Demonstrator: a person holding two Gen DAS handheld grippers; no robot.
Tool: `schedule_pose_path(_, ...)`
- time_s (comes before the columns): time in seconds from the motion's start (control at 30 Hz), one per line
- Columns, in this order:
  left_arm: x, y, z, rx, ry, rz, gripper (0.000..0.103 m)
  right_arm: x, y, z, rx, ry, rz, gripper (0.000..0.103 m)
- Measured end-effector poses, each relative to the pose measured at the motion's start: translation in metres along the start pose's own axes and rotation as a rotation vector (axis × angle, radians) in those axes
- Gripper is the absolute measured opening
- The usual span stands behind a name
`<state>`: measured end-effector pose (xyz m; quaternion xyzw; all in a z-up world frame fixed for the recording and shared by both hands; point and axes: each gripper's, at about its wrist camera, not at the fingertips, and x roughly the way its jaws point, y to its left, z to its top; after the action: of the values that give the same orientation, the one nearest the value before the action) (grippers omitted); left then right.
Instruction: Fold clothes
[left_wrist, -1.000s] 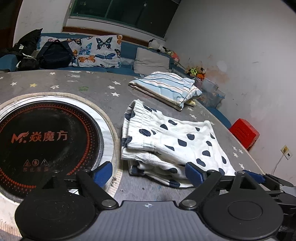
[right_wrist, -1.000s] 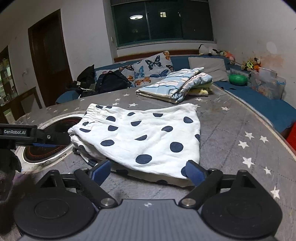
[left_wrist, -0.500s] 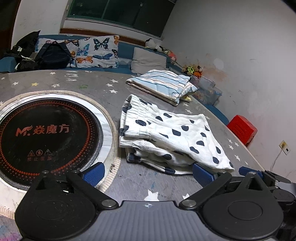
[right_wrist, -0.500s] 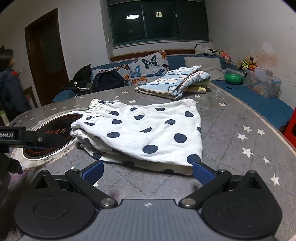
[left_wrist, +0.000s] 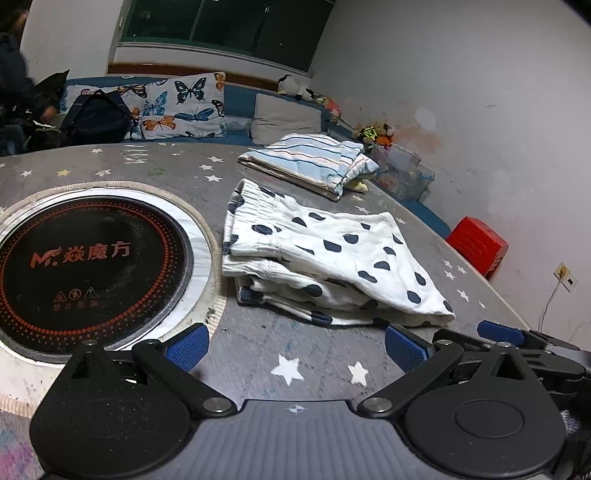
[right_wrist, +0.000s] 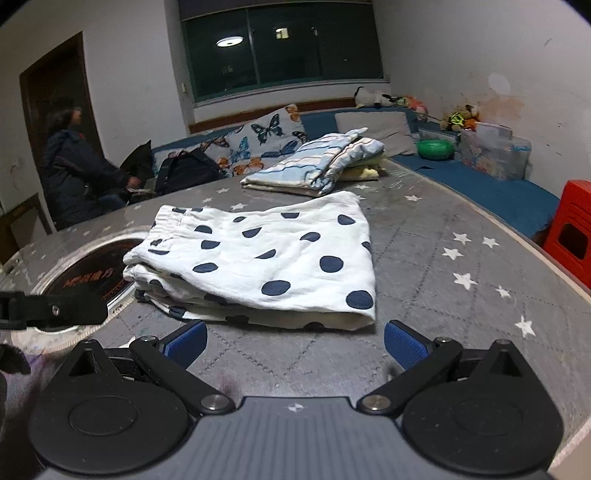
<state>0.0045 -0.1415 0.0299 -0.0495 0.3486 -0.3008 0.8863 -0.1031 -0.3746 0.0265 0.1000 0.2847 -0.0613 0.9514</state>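
White shorts with dark blue dots (left_wrist: 325, 258) (right_wrist: 266, 262) lie folded flat on the grey star-patterned table (left_wrist: 258, 354) (right_wrist: 443, 280). Behind them rests a folded blue-and-white striped garment (left_wrist: 314, 162) (right_wrist: 317, 162). My left gripper (left_wrist: 295, 345) stands open just short of the shorts' near edge, with nothing between its blue pads. My right gripper (right_wrist: 293, 341) is open too, a little back from the shorts' folded hem, holding nothing. In the left wrist view the right gripper's blue tip (left_wrist: 498, 332) shows at the right edge.
A round black induction hob (left_wrist: 85, 266) with red lettering is set into the table left of the shorts. A blue bench with butterfly cushions (left_wrist: 181, 107), a backpack (left_wrist: 96, 118) and toys runs behind. A red stool (left_wrist: 476, 243) stands right. A person (right_wrist: 70, 166) sits at the far left.
Both grippers have drawn back from the shorts, which now lie farther ahead of the pads. The shorts stay folded in place. A person has come into the right wrist view.
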Motion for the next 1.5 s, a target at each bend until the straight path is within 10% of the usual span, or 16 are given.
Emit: schedule_pose_path(1.5,-0.012,-0.033,-0.033,0.124,0.054,-0.001,0.103,-0.032,0.009,-0.030,0.051,0.000,0.010,0.103)
